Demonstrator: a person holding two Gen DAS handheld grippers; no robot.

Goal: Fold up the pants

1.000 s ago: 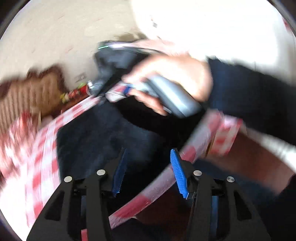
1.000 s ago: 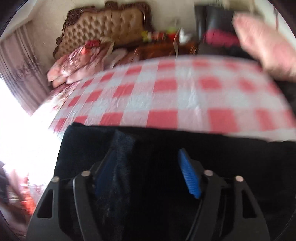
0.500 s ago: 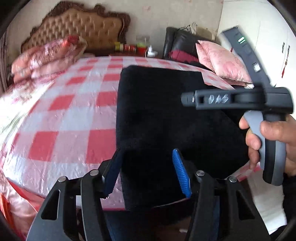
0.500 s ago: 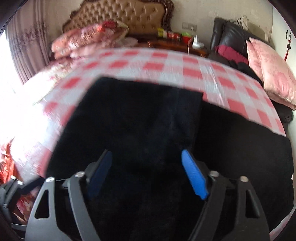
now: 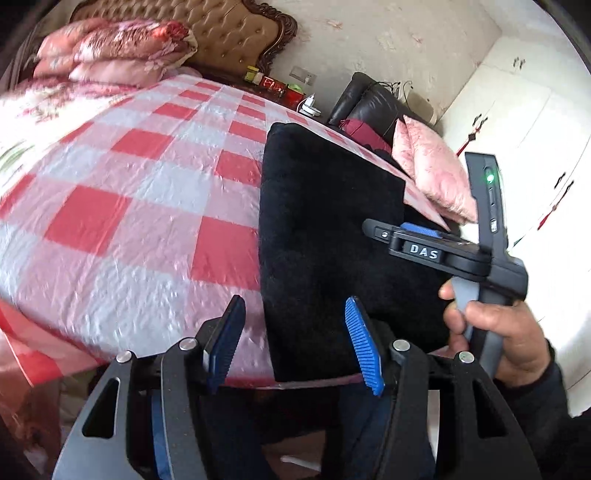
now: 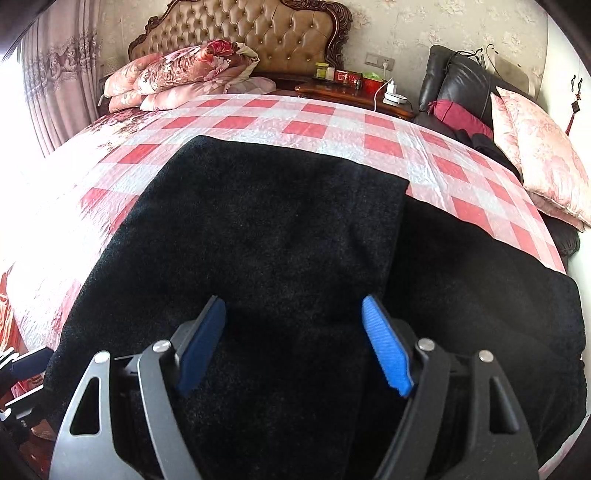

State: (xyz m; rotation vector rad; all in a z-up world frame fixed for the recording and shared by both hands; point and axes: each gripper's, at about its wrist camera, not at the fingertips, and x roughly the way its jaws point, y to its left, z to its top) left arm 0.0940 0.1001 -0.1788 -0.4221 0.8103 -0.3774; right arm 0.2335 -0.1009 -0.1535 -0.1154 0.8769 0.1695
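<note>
A home bedroom: tufted headboard, checkered bedspread, stacked quilts, nightstand.

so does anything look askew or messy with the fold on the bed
Slightly. The folded-over top layer of the black fleece pants doesn't cover the lower layer, which sticks out to the right on the red-and-white checked bed cover. Nothing spilled or damaged.

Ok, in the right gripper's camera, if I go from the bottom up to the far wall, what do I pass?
Right gripper → black pants → checkered bed cover → bedside table → tufted headboard.
</note>
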